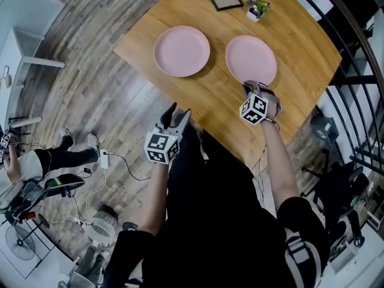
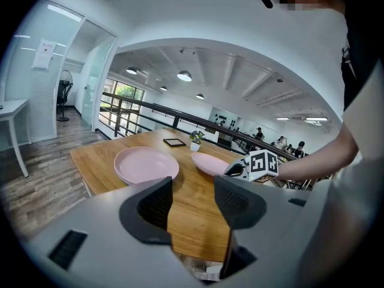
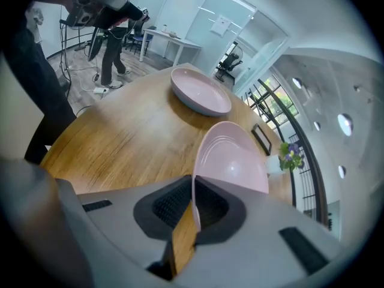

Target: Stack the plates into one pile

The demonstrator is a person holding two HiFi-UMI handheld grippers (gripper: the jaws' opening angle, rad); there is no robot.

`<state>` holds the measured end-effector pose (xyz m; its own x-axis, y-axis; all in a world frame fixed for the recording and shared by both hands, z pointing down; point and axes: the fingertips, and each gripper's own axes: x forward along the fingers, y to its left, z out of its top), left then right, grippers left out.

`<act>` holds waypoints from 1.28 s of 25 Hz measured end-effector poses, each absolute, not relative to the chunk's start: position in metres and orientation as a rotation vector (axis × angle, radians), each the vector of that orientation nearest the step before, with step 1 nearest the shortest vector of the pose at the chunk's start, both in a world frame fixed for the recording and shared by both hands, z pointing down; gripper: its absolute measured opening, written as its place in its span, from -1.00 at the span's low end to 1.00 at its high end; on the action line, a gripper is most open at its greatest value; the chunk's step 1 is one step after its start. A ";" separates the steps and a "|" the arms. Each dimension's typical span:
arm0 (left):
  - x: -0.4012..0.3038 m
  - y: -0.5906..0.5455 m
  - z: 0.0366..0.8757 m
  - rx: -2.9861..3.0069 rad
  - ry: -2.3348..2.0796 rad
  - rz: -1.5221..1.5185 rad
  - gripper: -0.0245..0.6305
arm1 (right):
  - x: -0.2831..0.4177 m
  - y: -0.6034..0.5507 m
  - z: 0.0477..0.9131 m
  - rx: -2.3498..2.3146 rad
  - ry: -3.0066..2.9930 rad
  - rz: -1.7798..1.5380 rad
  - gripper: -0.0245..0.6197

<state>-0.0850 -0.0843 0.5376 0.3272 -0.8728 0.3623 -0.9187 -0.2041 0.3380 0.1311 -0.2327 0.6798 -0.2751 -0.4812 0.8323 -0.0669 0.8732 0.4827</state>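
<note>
The wooden tabletop (image 1: 210, 101) fills the upper middle of the head view, set at an angle over a grey plank floor (image 1: 90, 71). Two pink plates lie on it side by side and apart. The left plate (image 1: 182, 51) rests flat, with nothing touching it. The right plate (image 1: 251, 59) lies at its 3 o'clock.

The right gripper (image 1: 255, 89) meets the right plate at that plate's 6 o'clock edge. Its jaws are clamped on the rim, and in the right gripper view the thin pink rim (image 3: 193, 206) runs straight between the two dark pads. Whether the plate's far edge touches the wood cannot be told.

The left gripper (image 1: 177, 117) hangs off the tabletop's near edge, at about 7 o'clock from the left plate. Its jaws stand apart with nothing between them; only wood shows through the gap.

A dark picture frame (image 1: 226, 0) lies near the tabletop's 12 o'clock edge. A small potted plant (image 1: 258, 8) with purple flowers stands just beside it, at its 3 o'clock.
</note>
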 end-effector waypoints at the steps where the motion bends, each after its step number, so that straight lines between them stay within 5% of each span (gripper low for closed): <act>1: -0.086 -0.085 0.538 2.110 -1.569 0.123 -0.22 | 0.127 -0.233 0.679 0.410 -1.821 -0.428 -0.84; 32: -0.187 -0.120 0.547 2.171 -1.459 0.139 -0.22 | -0.045 -0.239 0.649 0.386 -1.875 -0.518 -0.83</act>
